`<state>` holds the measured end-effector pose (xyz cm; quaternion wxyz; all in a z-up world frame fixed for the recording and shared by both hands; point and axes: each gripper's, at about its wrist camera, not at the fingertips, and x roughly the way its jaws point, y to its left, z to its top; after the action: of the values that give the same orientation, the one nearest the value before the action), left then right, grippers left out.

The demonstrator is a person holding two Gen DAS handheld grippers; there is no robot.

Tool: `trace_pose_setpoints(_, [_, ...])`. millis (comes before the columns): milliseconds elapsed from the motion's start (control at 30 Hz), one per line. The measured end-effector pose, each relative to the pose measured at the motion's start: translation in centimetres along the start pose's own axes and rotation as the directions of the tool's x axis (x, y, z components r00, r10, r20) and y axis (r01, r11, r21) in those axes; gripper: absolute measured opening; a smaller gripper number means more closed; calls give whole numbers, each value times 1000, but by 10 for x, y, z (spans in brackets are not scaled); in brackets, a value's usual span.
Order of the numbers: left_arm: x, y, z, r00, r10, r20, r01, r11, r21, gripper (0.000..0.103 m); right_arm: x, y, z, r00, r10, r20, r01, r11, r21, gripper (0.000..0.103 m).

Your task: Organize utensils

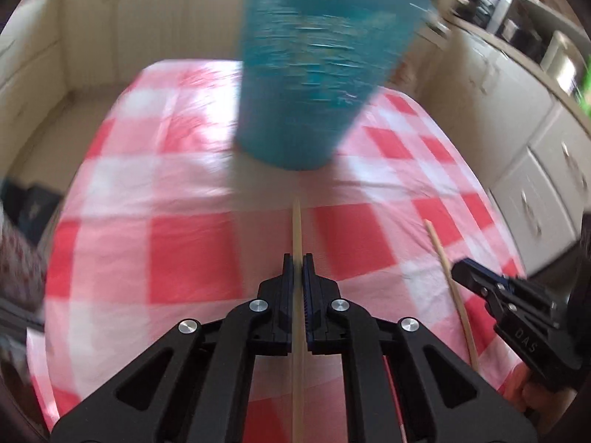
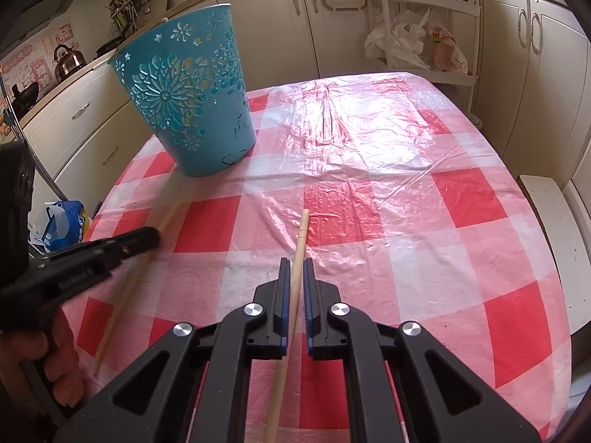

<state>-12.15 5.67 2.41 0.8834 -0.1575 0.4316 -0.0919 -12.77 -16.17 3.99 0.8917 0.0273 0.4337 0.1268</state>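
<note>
Closest to us, our left gripper (image 1: 297, 258) has its jaws clenched on a pale wooden chopstick (image 1: 297, 229) that runs straight out between the pads over the tablecloth (image 1: 184, 251). Our right gripper (image 2: 294, 263) likewise pinches a second chopstick (image 2: 302, 227), whose blunt tip juts forward above a red square. From each wrist view we see the other gripper alongside, near the table's front edge, with a hand (image 2: 61, 365) wrapped around the left one's handle. Farther back stands the teal perforated basket (image 2: 192, 88), upright on the red-and-white checked cloth. Beyond it run cream kitchen cabinets (image 2: 273, 18).
</note>
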Motion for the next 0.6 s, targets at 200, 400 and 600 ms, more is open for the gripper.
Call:
trace_pose_setpoints(200, [-30, 12, 1, 998, -53, -23, 55, 994, 94, 39, 1, -4, -1, 1000, 0, -5, 0, 1000, 19, 8])
trace_pose_setpoints(400, [-74, -40, -23, 988, 34, 153, -145, 579, 802, 48, 2, -7, -1, 1000, 4, -6, -4, 999, 35, 8])
trace_pose_setpoints(600, [-61, -63, -70, 998, 51, 45, -39, -97, 994, 48, 3, -8, 0, 1000, -1, -12, 2, 999, 42, 8])
